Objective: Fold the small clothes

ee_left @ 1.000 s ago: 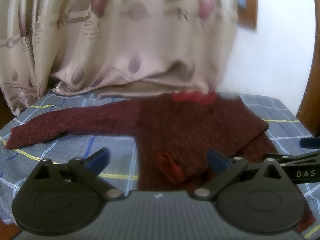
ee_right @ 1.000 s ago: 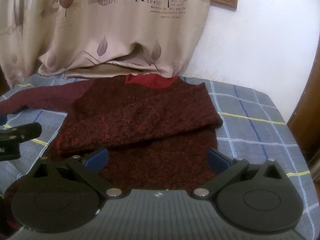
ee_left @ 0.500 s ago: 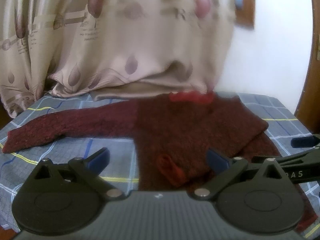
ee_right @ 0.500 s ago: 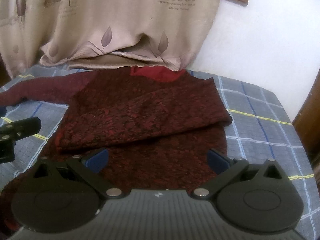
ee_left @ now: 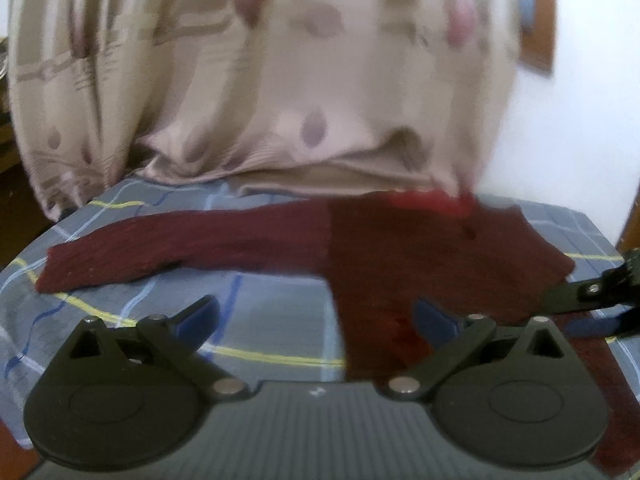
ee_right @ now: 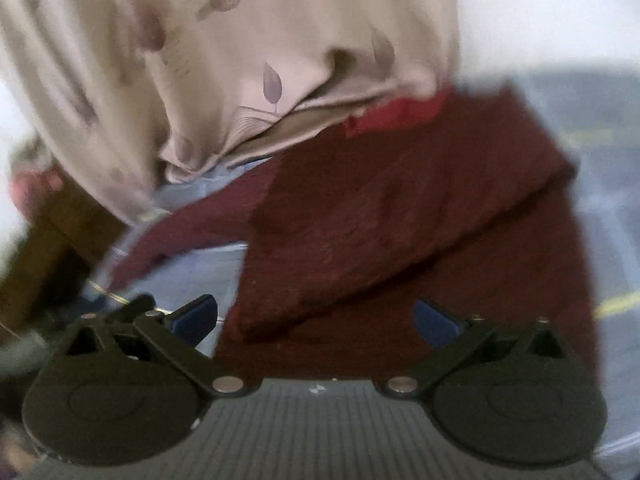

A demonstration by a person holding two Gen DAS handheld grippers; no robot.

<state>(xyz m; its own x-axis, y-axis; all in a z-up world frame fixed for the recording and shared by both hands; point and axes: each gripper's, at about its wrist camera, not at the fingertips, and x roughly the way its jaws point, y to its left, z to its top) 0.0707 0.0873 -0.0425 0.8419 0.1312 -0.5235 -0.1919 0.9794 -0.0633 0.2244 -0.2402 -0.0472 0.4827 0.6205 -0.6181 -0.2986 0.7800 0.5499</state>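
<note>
1. Now the right-wrist view is tilted and smeared where half a second ago it was level and sharp; the right gripper point(ee_right: 316, 318) has swung toward the left side of the sweater point(ee_right: 400, 240).
2. Likewise the left-wrist view has shifted leftward, so the outstretched sleeve point(ee_left: 180, 244) now sits more centrally in it, and the curtain point(ee_left: 280, 80) behind is blurred with motion.
3. Nothing about the sweater itself has changed: it lies flat on the checked cloth point(ee_left: 248, 304), collar point(ee_left: 428, 202) toward the curtain, one sleeve already folded across the body, the other stretched out over the cloth.
4. Judged from that, the first sleeve fold is done and the outstretched sleeve looks like the next target; both grippers appear to be turning toward it.
5. The left gripper point(ee_left: 316, 316) has its fingers point(ee_left: 198, 314) spread wide, released, holding nothing. They hover over the cloth at the sweater's left edge, and no contact can be made out.
6. The right gripper's fingers point(ee_right: 196, 318) are equally wide apart and empty, above the sweater's lower hem; contact cannot be told through the blur.
7. In the left-wrist view, the right gripper shows at the right edge, just beside the folded sleeve's bend.
</note>
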